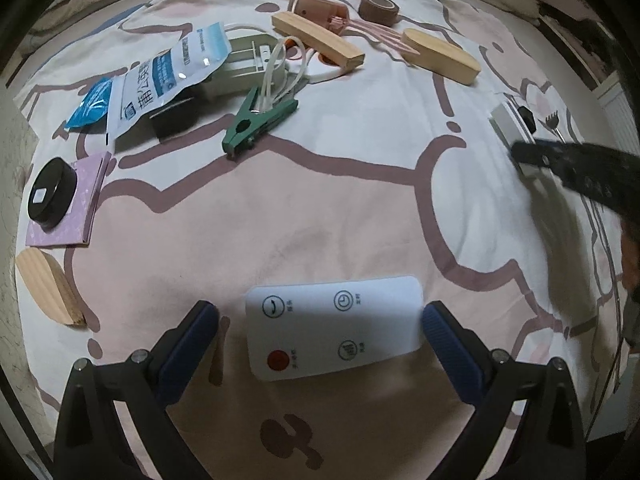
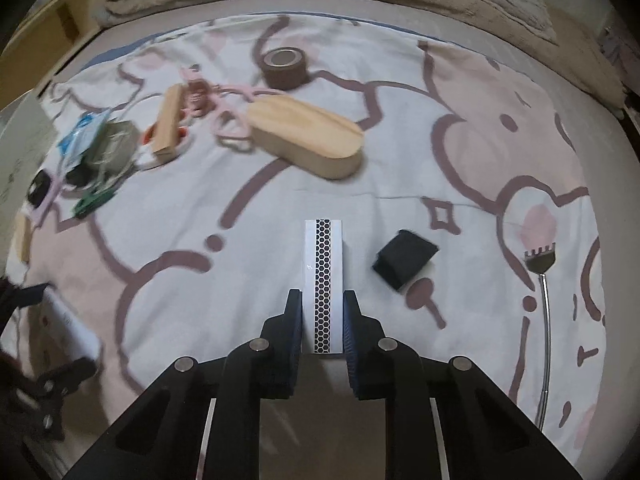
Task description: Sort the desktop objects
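Right gripper (image 2: 322, 330) clamped on silver matchbox-like strip (image 2: 323, 280), striker side up, on patterned sheet (image 2: 400, 120). Left gripper (image 1: 320, 320) wide open, straddling white remote (image 1: 336, 326), pads not touching. Beyond: black block (image 2: 405, 259), green clip (image 1: 256, 122), wooden blocks (image 2: 308, 136), tape roll (image 2: 285, 66).

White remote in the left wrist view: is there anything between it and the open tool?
Nothing visible. The white remote lies flat on the patterned sheet, directly between the left tool's two open fingers, with only small gaps of bare sheet at each side.
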`<action>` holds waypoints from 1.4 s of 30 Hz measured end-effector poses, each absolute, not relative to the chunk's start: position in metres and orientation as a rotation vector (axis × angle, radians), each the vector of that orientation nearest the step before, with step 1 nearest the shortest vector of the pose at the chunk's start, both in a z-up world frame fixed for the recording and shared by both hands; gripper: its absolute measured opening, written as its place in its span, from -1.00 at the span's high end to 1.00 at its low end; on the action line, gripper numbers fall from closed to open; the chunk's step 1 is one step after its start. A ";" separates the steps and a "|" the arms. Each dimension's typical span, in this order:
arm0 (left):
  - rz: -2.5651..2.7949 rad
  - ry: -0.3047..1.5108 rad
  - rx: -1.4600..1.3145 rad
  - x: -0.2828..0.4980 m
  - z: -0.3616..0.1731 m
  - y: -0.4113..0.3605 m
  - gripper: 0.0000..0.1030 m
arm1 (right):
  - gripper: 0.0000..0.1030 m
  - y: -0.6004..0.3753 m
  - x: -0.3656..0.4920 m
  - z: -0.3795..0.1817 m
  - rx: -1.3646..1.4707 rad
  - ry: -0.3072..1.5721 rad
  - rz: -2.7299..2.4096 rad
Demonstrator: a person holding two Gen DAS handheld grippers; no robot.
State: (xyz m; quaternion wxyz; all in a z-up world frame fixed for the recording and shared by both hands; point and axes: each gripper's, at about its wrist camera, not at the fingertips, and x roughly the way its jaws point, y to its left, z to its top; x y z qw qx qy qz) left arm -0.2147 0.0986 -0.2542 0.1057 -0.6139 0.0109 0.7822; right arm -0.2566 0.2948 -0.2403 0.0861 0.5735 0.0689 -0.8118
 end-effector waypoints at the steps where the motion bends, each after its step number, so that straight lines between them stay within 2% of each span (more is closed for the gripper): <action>1: 2.311 0.029 -1.809 -0.215 -0.254 0.099 -1.00 | 0.62 0.292 -0.252 -0.239 1.696 0.220 -2.399; 11: 2.349 -0.006 -1.825 -0.212 -0.257 0.102 -1.00 | 0.62 0.261 -0.213 -0.240 1.628 0.375 -2.186; 20: 2.415 0.059 -1.798 -0.205 -0.262 0.112 -1.00 | 0.62 0.247 -0.189 -0.246 1.583 0.532 -2.071; 28: 2.424 0.135 -1.721 -0.198 -0.268 0.118 -1.00 | 0.62 0.248 -0.186 -0.246 1.562 0.562 -2.082; 42: 2.357 0.089 -1.746 -0.207 -0.261 0.110 -1.00 | 0.62 0.249 -0.183 -0.240 1.552 0.574 -2.104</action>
